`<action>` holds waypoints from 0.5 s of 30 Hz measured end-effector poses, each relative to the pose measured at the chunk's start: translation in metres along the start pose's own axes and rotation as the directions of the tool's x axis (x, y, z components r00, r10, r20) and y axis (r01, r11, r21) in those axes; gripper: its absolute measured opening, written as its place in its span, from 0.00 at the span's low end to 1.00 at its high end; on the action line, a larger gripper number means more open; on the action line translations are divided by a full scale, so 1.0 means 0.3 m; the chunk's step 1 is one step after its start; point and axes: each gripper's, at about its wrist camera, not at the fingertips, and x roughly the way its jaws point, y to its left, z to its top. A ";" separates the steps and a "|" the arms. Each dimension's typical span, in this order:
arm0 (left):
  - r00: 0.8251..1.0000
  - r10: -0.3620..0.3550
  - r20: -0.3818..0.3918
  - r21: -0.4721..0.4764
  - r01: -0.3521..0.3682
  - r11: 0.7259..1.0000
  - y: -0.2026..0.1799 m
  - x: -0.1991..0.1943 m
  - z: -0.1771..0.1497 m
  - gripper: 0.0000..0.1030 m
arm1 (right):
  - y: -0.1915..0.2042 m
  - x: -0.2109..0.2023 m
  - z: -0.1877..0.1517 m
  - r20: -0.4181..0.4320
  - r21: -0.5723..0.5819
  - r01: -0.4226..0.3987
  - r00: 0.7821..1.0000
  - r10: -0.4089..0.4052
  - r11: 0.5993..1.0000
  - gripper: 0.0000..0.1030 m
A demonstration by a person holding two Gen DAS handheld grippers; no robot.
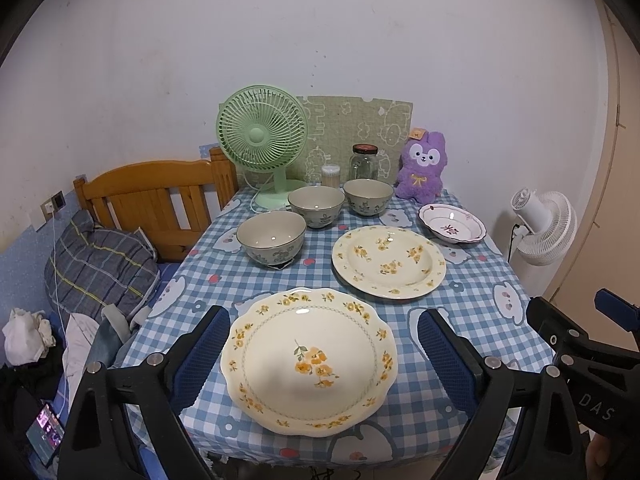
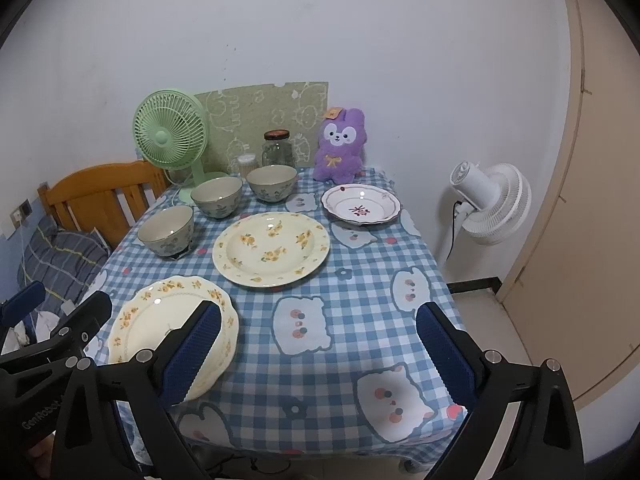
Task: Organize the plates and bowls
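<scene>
Three bowls [image 1: 271, 237] are sitting rim-up at centre left, three plates [image 1: 389, 261] lying flat beside them on the checked table [image 2: 352, 304]; both grippers' fingers [image 1: 200, 354] are gaping wide, empty.

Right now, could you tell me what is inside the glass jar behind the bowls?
The glass jar, lid on, seems mostly empty; faint greenish patches show through, perhaps the patterned board behind it. Its bottom is hidden by a bowl.

Table [image 2: 352, 292] with blue-check cloth carries three plates: scalloped yellow-flower plate [image 1: 310, 360] at near edge, round yellow-flower plate [image 1: 388, 262] mid-table, small red-trim plate [image 1: 452, 223] far right. Three bowls [image 1: 271, 238] run diagonally on the left. Back row: green fan [image 1: 262, 140], toothpick tub [image 1: 331, 174], glass jar [image 1: 364, 162], purple plush [image 1: 422, 166].
</scene>
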 end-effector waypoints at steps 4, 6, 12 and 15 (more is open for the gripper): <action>1.000 0.014 -0.005 0.000 -0.014 1.000 0.009 0.007 0.018 0.92 | 0.014 0.016 0.018 -0.022 0.009 -0.017 1.000 0.017 1.000 0.96; 1.000 0.018 -0.012 -0.001 -0.018 1.000 0.011 0.016 0.026 0.90 | 0.025 0.024 0.026 -0.031 0.008 -0.017 0.999 0.017 1.000 0.96; 0.999 0.019 -0.046 0.005 -0.019 1.000 0.031 0.062 0.051 0.87 | 0.073 0.067 0.058 -0.058 0.021 -0.029 0.998 0.030 0.999 0.94; 0.998 0.014 -0.054 0.003 -0.014 1.000 0.055 0.088 0.068 0.87 | 0.104 0.098 0.076 -0.075 0.016 -0.028 0.997 0.029 0.999 0.93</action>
